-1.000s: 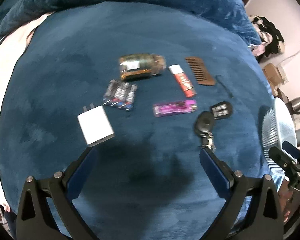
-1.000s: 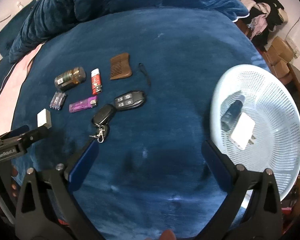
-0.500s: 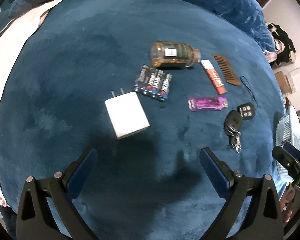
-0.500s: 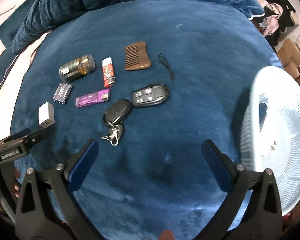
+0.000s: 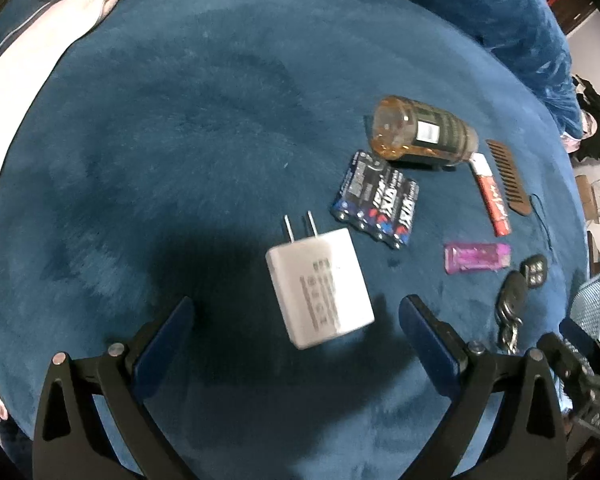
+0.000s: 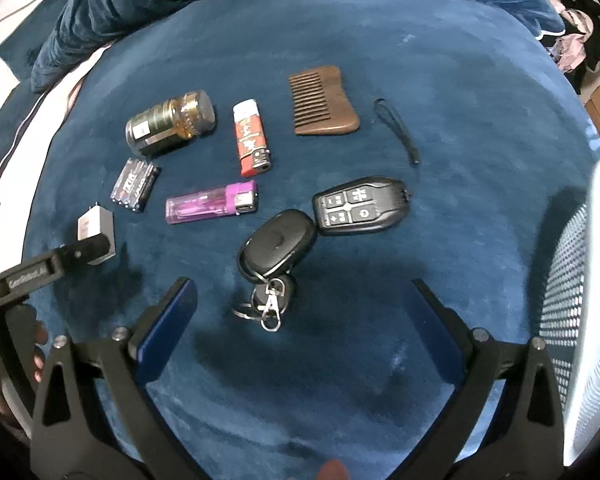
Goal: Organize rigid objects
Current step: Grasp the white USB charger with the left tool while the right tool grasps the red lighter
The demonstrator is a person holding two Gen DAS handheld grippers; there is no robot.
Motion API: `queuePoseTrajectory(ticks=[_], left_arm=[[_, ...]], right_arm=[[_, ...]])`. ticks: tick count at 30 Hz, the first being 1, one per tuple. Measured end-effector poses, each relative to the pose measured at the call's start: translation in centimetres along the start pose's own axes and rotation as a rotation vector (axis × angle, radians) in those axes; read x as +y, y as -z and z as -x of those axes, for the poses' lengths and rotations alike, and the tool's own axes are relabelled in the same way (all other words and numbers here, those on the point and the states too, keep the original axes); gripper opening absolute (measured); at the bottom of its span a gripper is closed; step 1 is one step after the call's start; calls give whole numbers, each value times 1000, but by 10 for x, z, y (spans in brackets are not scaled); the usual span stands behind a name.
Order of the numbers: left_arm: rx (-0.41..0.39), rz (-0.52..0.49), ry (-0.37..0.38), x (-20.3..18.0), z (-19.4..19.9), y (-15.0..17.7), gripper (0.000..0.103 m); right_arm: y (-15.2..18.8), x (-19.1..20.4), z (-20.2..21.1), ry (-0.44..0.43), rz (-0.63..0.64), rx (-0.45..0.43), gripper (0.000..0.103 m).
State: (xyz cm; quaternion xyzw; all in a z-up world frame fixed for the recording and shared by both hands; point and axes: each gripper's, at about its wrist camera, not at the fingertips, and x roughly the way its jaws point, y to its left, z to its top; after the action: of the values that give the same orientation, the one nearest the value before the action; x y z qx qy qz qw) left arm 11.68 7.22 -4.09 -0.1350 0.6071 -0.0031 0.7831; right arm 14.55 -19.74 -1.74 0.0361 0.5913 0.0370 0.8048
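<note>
Left gripper (image 5: pixel 296 310): jaws wide apart, holding nothing, one finger on either side of the white USB wall charger (image 5: pixel 319 286), not touching it. The charger lies flat on the blue blanket (image 5: pixel 180 120), prongs pointing away. Battery pack (image 5: pixel 376 200) lies just beyond the charger; amber jar (image 5: pixel 420 134) beyond that.

Right gripper (image 6: pixel 300 300): jaws wide apart, empty, positioned over the black key fob (image 6: pixel 278 246) and its key ring (image 6: pixel 266 308). White mesh basket (image 6: pixel 580 320) sits far right of the charger.

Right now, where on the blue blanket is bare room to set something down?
Bare: the wide stretch left of and beyond the white plug-in charger, and the blanket beyond the brown wooden comb. Crowded: around the purple lighter and black key fob.
</note>
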Motion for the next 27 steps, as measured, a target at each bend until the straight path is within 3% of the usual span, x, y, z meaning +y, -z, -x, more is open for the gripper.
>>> queuePoseTrajectory(ticks=[6,13,21,25,27], left_arm=[[9,-9,-60,-5,-15,-11,102],[34,-105,-154,-14,-30,-4,103],[53,-95,-155,-14,-35,-5,103],[54,-79,-112,-16,-28,-9,101],[47,-57,-74,-10,-21,-9,98]], right_arm=[[-2,0,-9,-13,-6,18,103],[-11,6,-17,-10,26,15,103],[-34,13,-27,-26,28,-6,102],[-60,23,-39,-22,29,-21,83],[-72,30,-46,-25,41,-21,79]])
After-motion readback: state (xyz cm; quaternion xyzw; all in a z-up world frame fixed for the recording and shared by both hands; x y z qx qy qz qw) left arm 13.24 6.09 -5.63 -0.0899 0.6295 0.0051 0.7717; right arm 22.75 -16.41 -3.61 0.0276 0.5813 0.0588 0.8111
